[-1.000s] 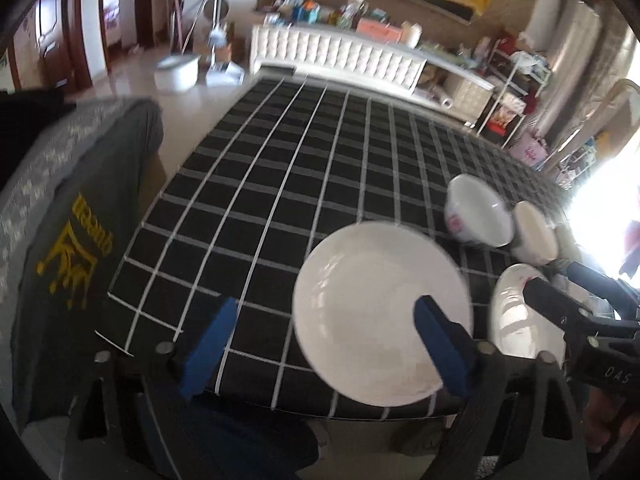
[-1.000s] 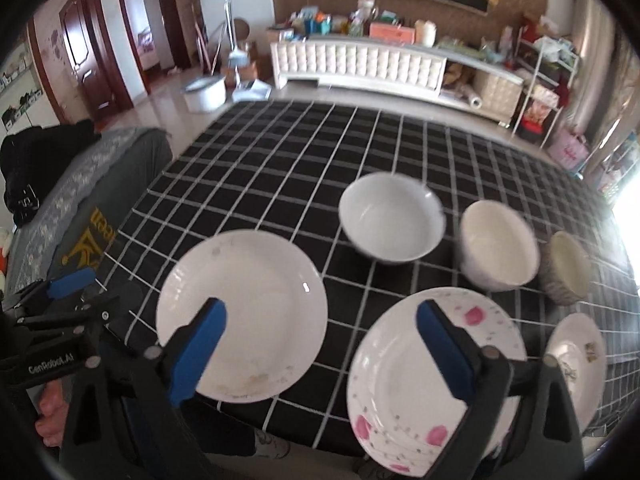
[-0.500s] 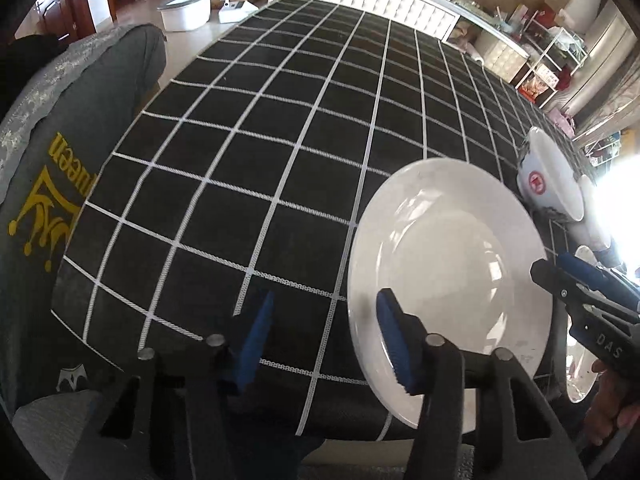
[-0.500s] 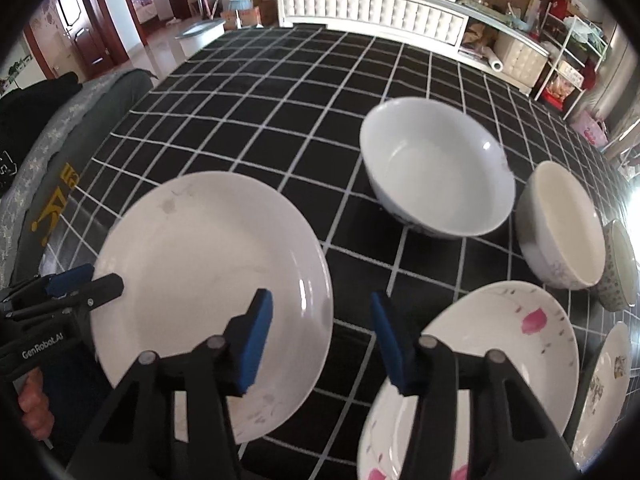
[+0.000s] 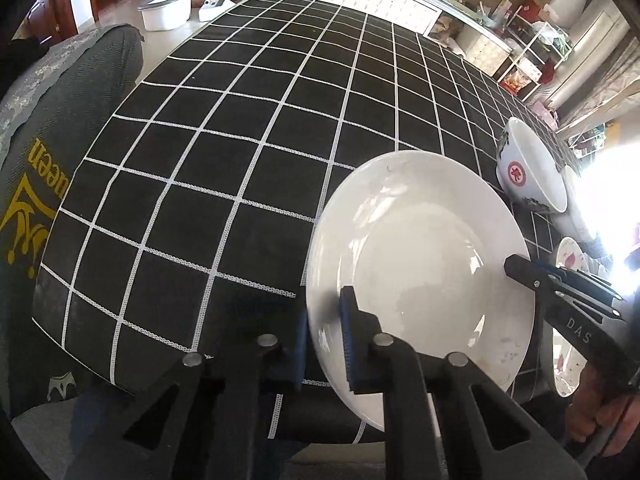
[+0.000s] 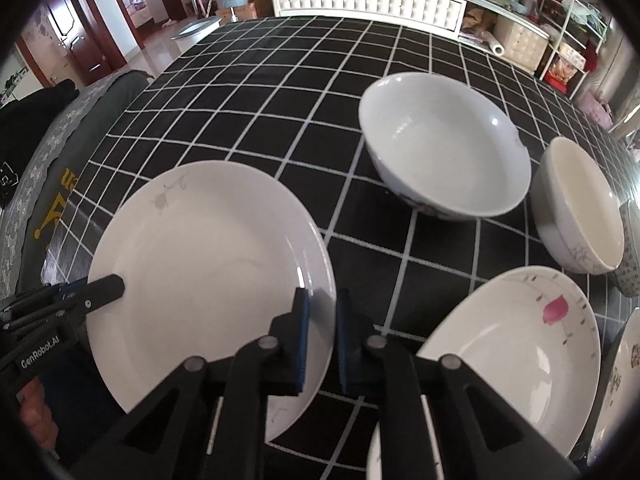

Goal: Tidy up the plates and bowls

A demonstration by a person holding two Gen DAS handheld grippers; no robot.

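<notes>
A white plate (image 6: 208,280) is clamped at opposite rims by the left gripper (image 5: 326,340) and right gripper (image 6: 320,340); stacking with the flowered plate (image 6: 512,360) beside the right gripper likely follows, requiring a level lift

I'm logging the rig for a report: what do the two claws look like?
Both are matte black plastic with silver rivets and ribbed blue pads. The left claw reads "GenRobot.AI" in white; the right claw reads "DAS". Bare hands hold them; no cables show.

bright daylight | blown-out glare at right | fisheye-warped, dark-vignetted edges | sharp
</notes>
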